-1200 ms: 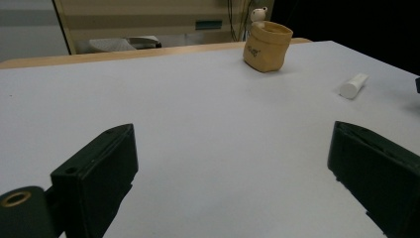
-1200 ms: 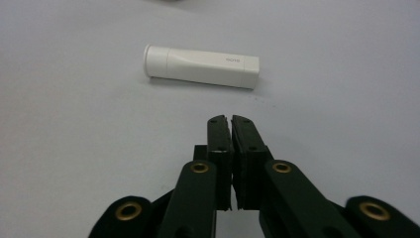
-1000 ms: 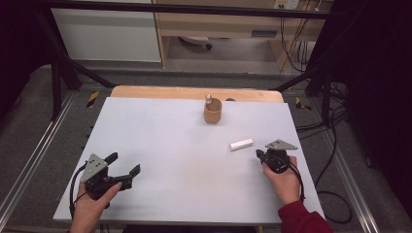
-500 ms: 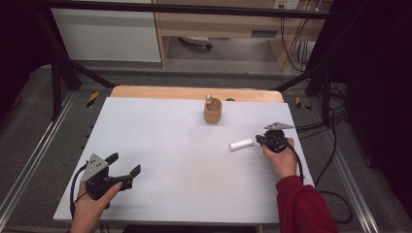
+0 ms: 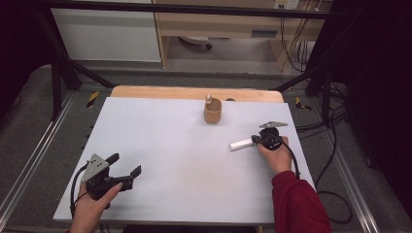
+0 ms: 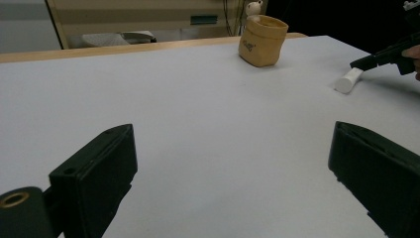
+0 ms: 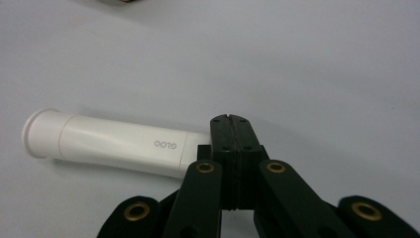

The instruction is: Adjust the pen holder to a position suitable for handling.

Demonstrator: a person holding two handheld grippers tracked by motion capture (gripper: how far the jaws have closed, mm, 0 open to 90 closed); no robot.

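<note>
A white glue stick tube (image 5: pixel 240 144) marked GLOO (image 7: pixel 114 144) lies on its side on the right part of the white table (image 5: pixel 184 160). My right gripper (image 5: pixel 254 140) is shut, jaws pressed together with nothing between them. Its tips (image 7: pixel 230 119) sit at the tube's right end, over or against it. My left gripper (image 5: pixel 127 164) rests open near the front left corner, jaws wide apart (image 6: pixel 233 131) over bare table. From the left gripper view, the tube (image 6: pixel 349 80) and the right gripper (image 6: pixel 364 61) appear far right.
A small tan cup (image 5: pixel 212 111) with a little pale figure (image 5: pixel 208 98) in it stands at the back centre, also in the left gripper view (image 6: pixel 261 33). A wooden strip runs along the table's far edge (image 5: pixel 145 91). Cables hang to the right (image 5: pixel 335 126).
My right gripper has moved away from the person and a little left, up to the end of the white tube. The tube and the left gripper have stayed put.
</note>
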